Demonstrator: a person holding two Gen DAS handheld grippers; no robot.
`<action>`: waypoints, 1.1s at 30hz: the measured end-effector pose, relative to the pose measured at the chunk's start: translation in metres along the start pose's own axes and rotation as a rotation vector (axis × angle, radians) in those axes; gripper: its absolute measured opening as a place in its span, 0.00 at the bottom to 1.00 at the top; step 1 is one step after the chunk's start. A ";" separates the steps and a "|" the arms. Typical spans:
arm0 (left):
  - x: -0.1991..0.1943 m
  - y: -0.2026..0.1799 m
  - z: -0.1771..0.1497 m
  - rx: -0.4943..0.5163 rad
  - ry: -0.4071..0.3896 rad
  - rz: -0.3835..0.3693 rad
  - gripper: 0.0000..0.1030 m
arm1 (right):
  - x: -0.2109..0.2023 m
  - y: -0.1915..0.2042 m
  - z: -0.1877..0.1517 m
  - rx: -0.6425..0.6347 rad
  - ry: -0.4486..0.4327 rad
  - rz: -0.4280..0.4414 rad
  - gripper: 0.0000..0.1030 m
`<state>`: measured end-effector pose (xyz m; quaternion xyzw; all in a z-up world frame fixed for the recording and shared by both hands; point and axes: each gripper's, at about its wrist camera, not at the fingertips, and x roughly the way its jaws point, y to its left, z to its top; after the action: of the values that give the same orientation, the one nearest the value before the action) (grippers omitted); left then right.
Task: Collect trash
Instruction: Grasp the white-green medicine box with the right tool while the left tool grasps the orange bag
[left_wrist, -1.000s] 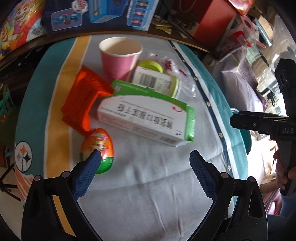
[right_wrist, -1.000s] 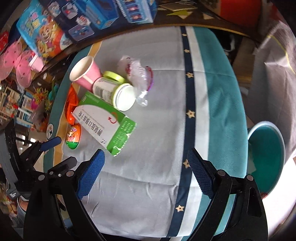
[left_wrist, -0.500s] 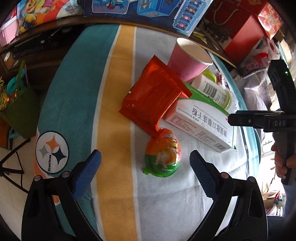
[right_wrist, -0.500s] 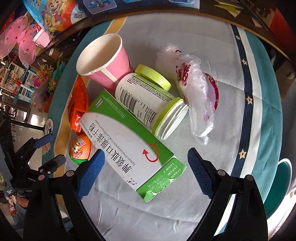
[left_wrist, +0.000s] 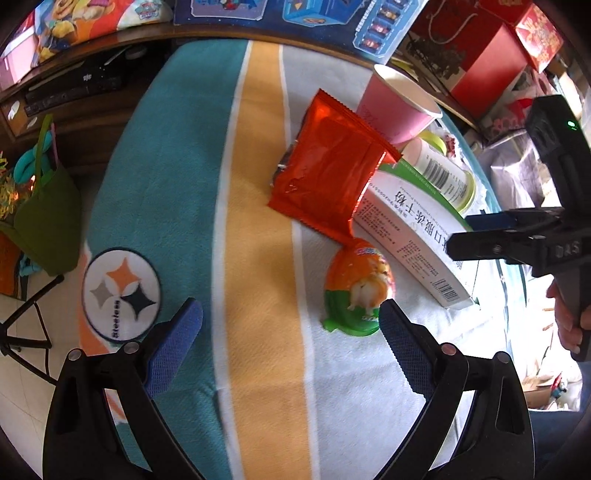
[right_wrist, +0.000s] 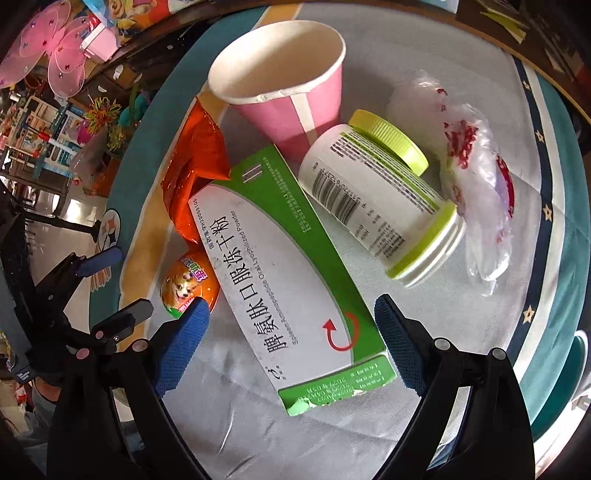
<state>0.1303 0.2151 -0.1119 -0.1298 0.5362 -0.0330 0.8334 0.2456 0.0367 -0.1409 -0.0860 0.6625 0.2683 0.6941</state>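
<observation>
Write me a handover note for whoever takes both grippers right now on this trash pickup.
Left gripper: jaws open, empty, above the cloth just short of the egg-shaped toy wrapper.
Right gripper: jaws open, empty, straddling the near end of the green-and-white box without pressing on it.
Trash sits in one cluster on the tablecloth: orange foil packet, pink paper cup, white bottle lying on its side, its yellow-green lid beside it, crumpled clear plastic bag.
Done: nothing picked up yet.
Left: every item. No bin visible.
</observation>
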 end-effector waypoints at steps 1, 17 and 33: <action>-0.001 0.002 -0.001 -0.001 -0.001 0.001 0.93 | 0.004 0.003 0.002 -0.009 0.006 -0.009 0.84; 0.001 0.007 0.011 0.023 0.002 0.002 0.93 | -0.003 0.009 -0.011 -0.018 -0.050 -0.013 0.71; 0.050 -0.039 0.075 0.148 -0.017 0.031 0.93 | -0.026 -0.038 -0.052 0.112 -0.095 0.054 0.71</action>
<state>0.2222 0.1817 -0.1168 -0.0597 0.5272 -0.0586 0.8456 0.2188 -0.0267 -0.1300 -0.0162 0.6446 0.2535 0.7211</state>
